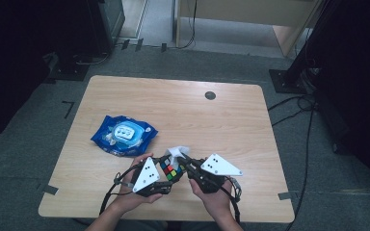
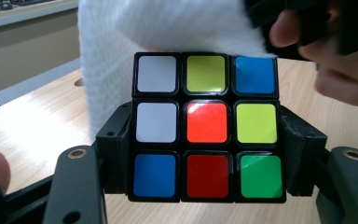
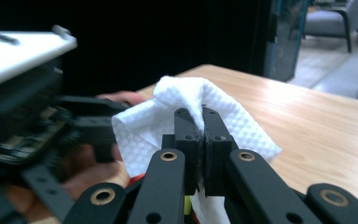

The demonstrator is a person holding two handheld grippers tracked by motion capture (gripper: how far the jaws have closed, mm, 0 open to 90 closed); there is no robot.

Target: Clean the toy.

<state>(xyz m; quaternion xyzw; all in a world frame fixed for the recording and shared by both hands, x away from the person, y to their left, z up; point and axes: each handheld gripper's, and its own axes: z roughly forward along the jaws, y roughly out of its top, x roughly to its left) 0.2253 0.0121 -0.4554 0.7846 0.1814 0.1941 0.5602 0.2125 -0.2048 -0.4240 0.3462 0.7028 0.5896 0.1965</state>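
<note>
My left gripper [image 2: 205, 186] clamps cube [image 2: 206, 127] by its sides — near table [image 1: 173, 106] front edge, middle. My right gripper [image 3: 203, 122] pinches wipe [image 3: 168, 116] tight — draped over cube top.

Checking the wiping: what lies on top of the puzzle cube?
A white wipe drapes over the puzzle cube and hides its top face; the wipe is pinched in the right hand-held gripper.

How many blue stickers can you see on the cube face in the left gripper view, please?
2 on the cube face, held in the left tongs: one at top right, one at bottom left. The white wipe hides other faces, which may carry more.
</note>
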